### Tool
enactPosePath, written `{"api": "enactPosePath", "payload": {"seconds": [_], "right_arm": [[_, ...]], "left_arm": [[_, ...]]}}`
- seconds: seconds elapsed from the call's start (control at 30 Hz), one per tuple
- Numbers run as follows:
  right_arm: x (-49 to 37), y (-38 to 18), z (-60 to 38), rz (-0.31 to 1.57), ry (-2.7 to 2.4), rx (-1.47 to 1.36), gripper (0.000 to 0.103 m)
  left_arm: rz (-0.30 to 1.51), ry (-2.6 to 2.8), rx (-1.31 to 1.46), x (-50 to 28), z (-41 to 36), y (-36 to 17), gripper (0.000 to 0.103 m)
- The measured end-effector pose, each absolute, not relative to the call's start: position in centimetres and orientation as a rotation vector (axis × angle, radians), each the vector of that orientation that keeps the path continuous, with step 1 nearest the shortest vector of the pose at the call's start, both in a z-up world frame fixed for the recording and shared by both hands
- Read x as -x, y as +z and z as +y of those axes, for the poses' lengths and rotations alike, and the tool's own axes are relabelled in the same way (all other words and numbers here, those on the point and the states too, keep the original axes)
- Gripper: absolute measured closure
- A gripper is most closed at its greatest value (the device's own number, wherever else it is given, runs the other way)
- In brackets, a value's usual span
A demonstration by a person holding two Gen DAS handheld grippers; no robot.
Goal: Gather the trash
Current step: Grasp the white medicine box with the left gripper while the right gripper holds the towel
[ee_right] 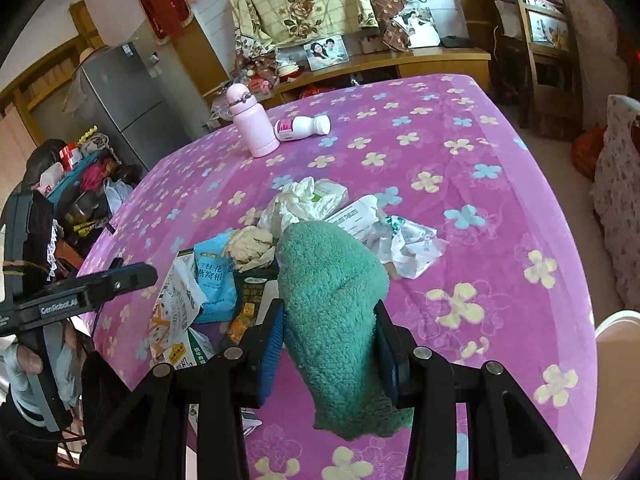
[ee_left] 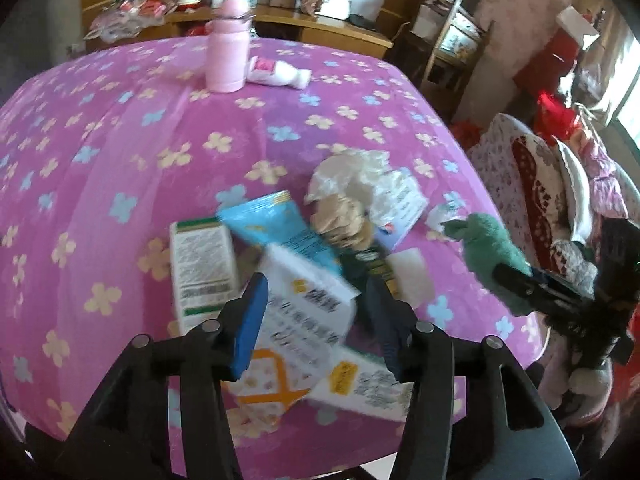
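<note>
A heap of trash lies on the pink flowered table (ee_left: 120, 128): a white and green carton (ee_left: 202, 270), a blue packet (ee_left: 280, 228), a white and orange carton (ee_left: 304, 320), crumpled beige paper (ee_left: 342, 216) and white wrappers (ee_left: 360, 168). My left gripper (ee_left: 316, 292) is open, its fingers straddling the white and orange carton. My right gripper (ee_right: 330, 328) is shut on a green fluffy cloth (ee_right: 336, 296), held above the heap's right side. The cloth also shows in the left wrist view (ee_left: 490, 256). The same heap shows in the right wrist view: blue packet (ee_right: 212, 276), beige paper (ee_right: 250, 246), white wrappers (ee_right: 408, 244).
A pink bottle (ee_left: 226, 50) stands at the table's far side with a white pill bottle (ee_left: 278, 74) lying beside it. A wooden sideboard (ee_right: 400, 64) is behind, a fridge (ee_right: 120, 100) at the left, a padded seat (ee_left: 540, 184) at the right.
</note>
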State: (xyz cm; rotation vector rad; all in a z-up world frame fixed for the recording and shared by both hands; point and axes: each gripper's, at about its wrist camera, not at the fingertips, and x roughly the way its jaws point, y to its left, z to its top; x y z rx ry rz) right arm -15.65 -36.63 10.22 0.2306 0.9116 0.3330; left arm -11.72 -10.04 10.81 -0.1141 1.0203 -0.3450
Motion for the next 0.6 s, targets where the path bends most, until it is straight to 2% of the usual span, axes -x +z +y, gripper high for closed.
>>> {"api": "enactPosePath", "payload": {"seconds": [0.4, 0.47, 0.6], "right_arm": [[15.5, 9.7, -33.8, 0.938, 0.377, -0.203, 0.063], [15.4, 9.5, -33.4, 0.944, 0.381, -0.200, 0.063], [15.2, 9.2, -32.7, 0.959, 0.384, -0.191, 0.063]], "left_arm": [[1.107, -0.351, 0.050, 12.4, -6.0, 5.6, 0.052], [1.079, -0.365, 0.025, 12.6, -6.0, 5.6, 0.048], [1.093, -0.385, 0.024, 13.2, -5.5, 5.3, 0.048]]}}
